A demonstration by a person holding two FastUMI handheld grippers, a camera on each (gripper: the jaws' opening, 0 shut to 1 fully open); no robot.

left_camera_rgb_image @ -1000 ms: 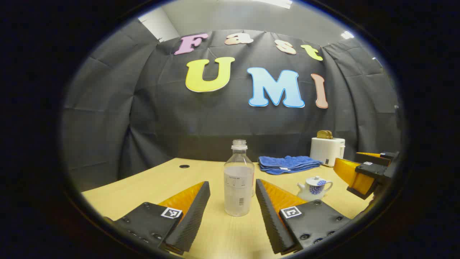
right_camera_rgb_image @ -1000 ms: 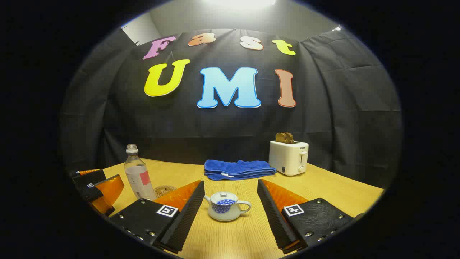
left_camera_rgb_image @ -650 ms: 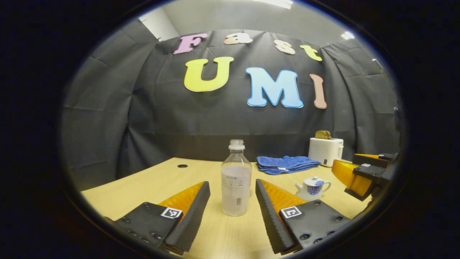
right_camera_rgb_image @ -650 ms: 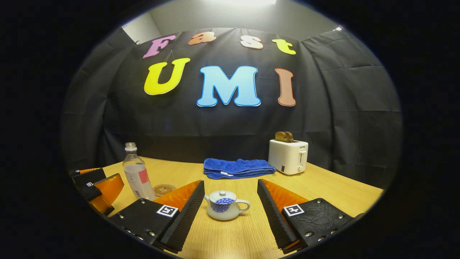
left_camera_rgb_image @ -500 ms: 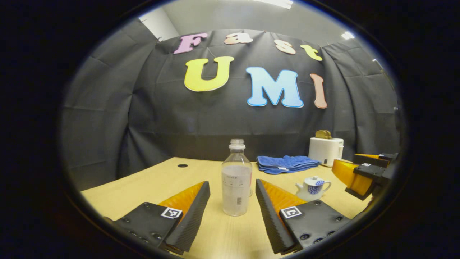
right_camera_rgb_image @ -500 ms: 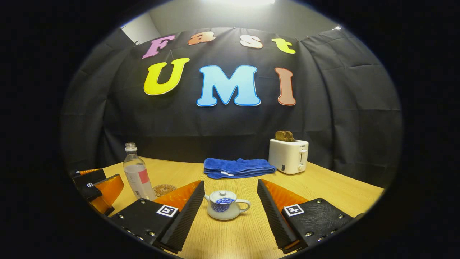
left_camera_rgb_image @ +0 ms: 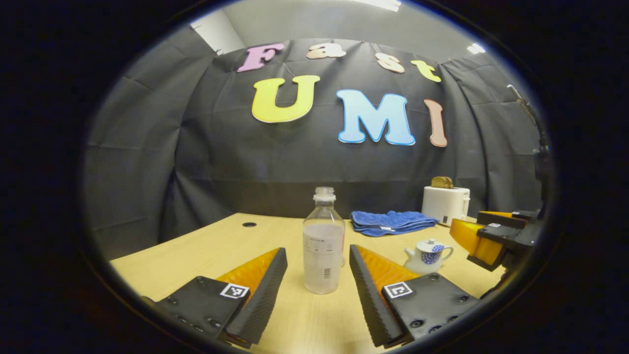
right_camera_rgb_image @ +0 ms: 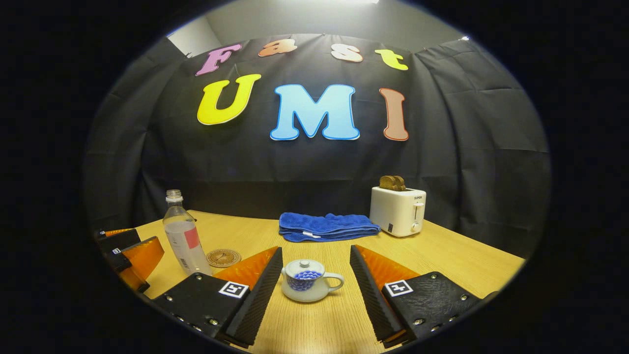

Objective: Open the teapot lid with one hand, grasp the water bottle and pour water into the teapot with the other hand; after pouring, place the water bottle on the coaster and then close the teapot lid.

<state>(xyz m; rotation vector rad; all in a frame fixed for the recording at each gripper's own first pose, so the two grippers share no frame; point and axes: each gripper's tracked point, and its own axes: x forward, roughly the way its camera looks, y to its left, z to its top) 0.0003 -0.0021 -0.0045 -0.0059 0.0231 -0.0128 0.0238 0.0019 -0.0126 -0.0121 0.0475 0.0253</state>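
Left tool (left_camera_rgb_image: 318, 282) fingers apart, flanking clear capless plastic water bottle (left_camera_rgb_image: 323, 248) upright on light wooden surface (left_camera_rgb_image: 206, 250), no contact. Right tool (right_camera_rgb_image: 314, 285) fingers apart, either side of small white teapot with blue pattern (right_camera_rgb_image: 308, 281), lid on. Round brown coaster (right_camera_rgb_image: 223, 257) just right of bottle. Folded blue towel (right_camera_rgb_image: 327, 226) and white toaster (right_camera_rgb_image: 398, 211) far.

Both low views face the wall, sharing the table (left_camera_rgb_image: 206, 246).
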